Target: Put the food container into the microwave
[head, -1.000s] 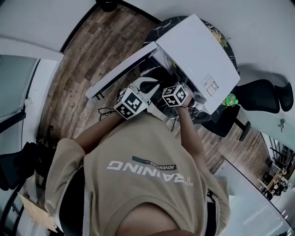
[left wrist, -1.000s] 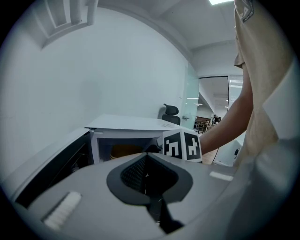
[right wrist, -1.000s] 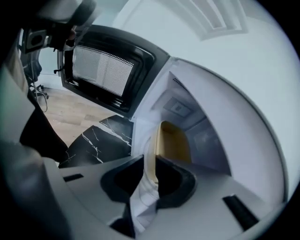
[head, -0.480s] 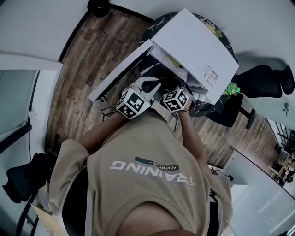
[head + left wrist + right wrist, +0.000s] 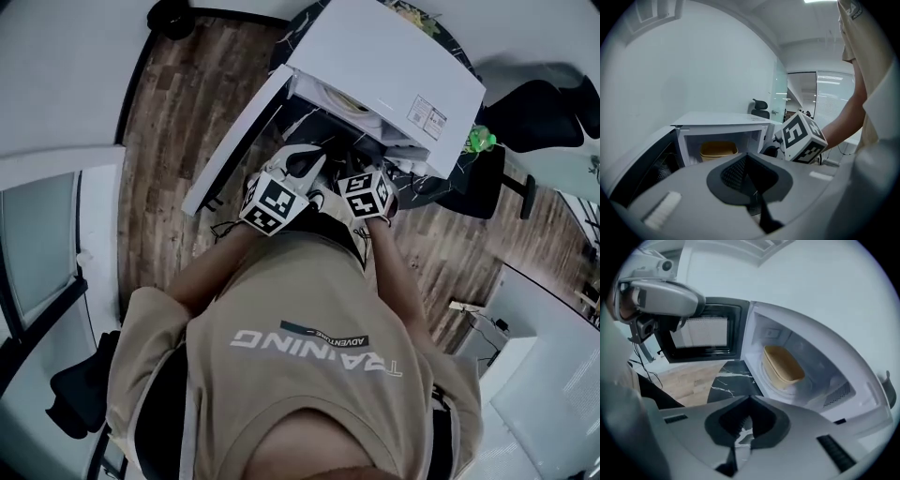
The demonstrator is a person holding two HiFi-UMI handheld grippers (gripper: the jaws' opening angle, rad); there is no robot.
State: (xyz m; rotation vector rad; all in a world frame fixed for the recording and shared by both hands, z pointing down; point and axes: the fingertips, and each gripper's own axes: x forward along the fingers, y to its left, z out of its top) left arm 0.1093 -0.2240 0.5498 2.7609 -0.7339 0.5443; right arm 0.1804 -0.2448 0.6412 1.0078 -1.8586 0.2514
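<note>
Food container: sits inside the microwave, on its floor plate; placing looks done
Door: swung wide open from the microwave; closing it is probably what is left
Left gripper: in front of the microwave; jaws drawn together, holding nothing
Right gripper: in front of the microwave; jaws together, empty
Views: both gripper views look into the microwave; head view shows mostly its top

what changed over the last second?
The left gripper and right gripper have drawn back slightly from the microwave. Nothing was taken hold of or let go; both sets of jaws are together and empty. The container stays inside and the door stays open.
</note>
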